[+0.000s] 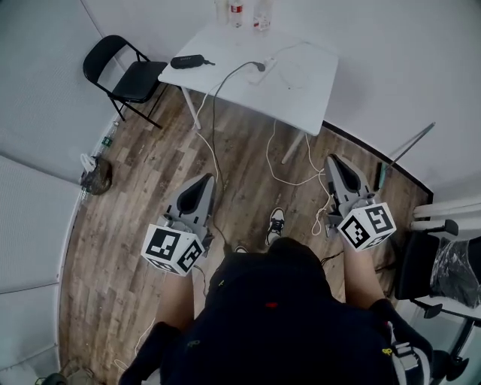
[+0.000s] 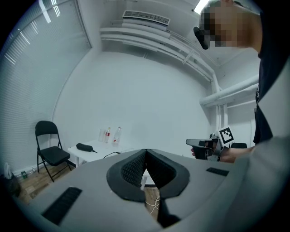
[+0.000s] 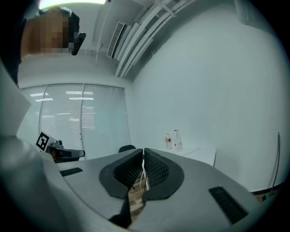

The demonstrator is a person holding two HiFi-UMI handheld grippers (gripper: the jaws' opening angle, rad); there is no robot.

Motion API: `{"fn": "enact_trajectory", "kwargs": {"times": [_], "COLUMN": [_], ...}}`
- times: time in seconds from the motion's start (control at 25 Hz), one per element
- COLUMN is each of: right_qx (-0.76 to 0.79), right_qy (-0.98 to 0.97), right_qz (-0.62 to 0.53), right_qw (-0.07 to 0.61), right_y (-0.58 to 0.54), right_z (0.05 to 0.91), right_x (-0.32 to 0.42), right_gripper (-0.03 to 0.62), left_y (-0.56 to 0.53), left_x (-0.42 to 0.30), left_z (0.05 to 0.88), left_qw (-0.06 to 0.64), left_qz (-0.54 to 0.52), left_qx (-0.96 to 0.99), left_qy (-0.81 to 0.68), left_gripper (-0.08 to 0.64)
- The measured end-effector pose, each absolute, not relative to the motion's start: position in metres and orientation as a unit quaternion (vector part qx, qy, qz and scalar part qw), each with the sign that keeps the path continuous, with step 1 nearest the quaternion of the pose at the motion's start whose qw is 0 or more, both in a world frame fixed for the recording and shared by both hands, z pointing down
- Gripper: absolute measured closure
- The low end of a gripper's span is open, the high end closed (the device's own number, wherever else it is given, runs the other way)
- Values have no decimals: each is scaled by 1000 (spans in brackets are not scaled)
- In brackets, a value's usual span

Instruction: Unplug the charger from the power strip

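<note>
A white table (image 1: 301, 83) stands across the room, far from me. On it lies a white power strip (image 1: 270, 62) with a grey-cabled charger plug (image 1: 259, 67) at its end; detail is too small to tell. My left gripper (image 1: 206, 180) (image 2: 145, 152) is held level at waist height, pads together, nothing between them. My right gripper (image 1: 333, 161) (image 3: 143, 151) is likewise shut and empty. Both point toward the table (image 2: 90, 156) (image 3: 204, 155). Each gripper shows in the other's view: the right gripper (image 2: 206, 146), the left gripper (image 3: 63, 153).
A black pouch (image 1: 188, 62) (image 2: 84, 147) and bottles (image 1: 237, 11) (image 2: 117, 135) (image 3: 174, 139) share the table. A black folding chair (image 1: 124, 71) (image 2: 49, 149) stands to its left. White cables (image 1: 301, 177) trail over the wood floor. An office chair (image 1: 443, 278) is at my right, a bag (image 1: 96, 177) by the left wall.
</note>
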State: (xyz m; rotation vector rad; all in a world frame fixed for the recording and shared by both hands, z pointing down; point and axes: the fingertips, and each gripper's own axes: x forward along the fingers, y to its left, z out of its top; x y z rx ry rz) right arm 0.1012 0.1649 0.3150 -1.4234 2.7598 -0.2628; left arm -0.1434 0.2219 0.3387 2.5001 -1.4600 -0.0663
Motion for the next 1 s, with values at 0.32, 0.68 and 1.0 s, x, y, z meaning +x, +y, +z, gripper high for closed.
{"fn": "enact_trajectory", "kwargs": {"times": [0.32, 0.68, 1.0], "right_qx": [-428, -413, -403], "right_qy": [899, 905, 909], "right_qz": [-86, -100, -103], "right_qw": [35, 39, 31], "right_y": [80, -9, -57], "right_z": [313, 319, 334], "right_x": [93, 144, 207], "right_gripper": [566, 566, 565], "left_y": [159, 79, 25], "left_x": [-144, -95, -33], "left_z": [330, 321, 330], "left_qw": [111, 108, 107], "left_qz": [-22, -6, 4], "left_qx": [841, 831, 829], "left_qy": [-529, -545, -549], "left_gripper": [540, 540, 540]}}
